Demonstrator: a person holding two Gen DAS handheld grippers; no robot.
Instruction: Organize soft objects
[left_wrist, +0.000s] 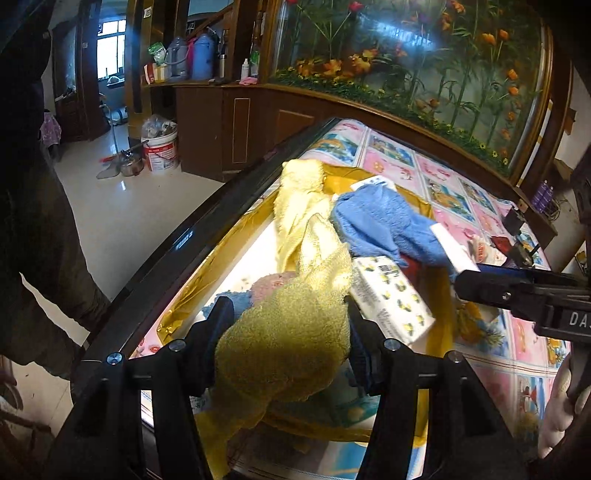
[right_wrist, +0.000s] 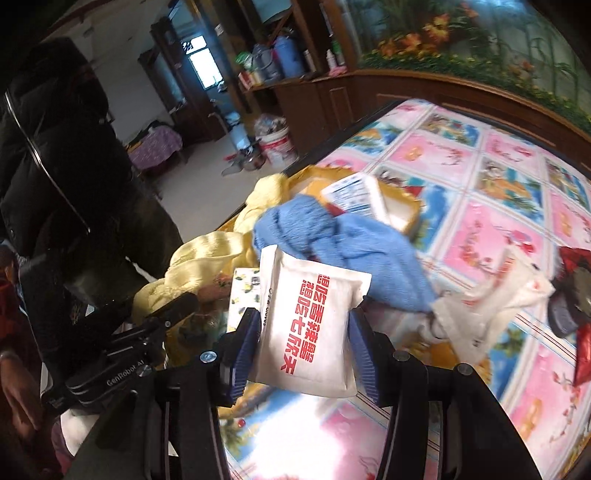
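Observation:
My left gripper (left_wrist: 291, 328) is shut on a yellow towel (left_wrist: 295, 332) that trails up over the gold tray (left_wrist: 184, 306). A blue towel (left_wrist: 376, 225) lies across the tray's far side, next to a tissue pack with a yellow print (left_wrist: 391, 299). My right gripper (right_wrist: 304, 332) is shut on a white tissue pack with red characters (right_wrist: 310, 325), held just above the tray's edge. In the right wrist view the blue towel (right_wrist: 332, 236) and the yellow towel (right_wrist: 207, 251) lie beyond it. The right gripper also shows in the left wrist view (left_wrist: 458, 284).
The table (right_wrist: 480, 206) has a pink and blue patterned cover. A white plastic bag (right_wrist: 491, 295) and a red and dark object (right_wrist: 576, 280) lie at the right. A person in a dark jacket (right_wrist: 55, 155) stands at the left. A wooden cabinet (left_wrist: 258, 125) is behind.

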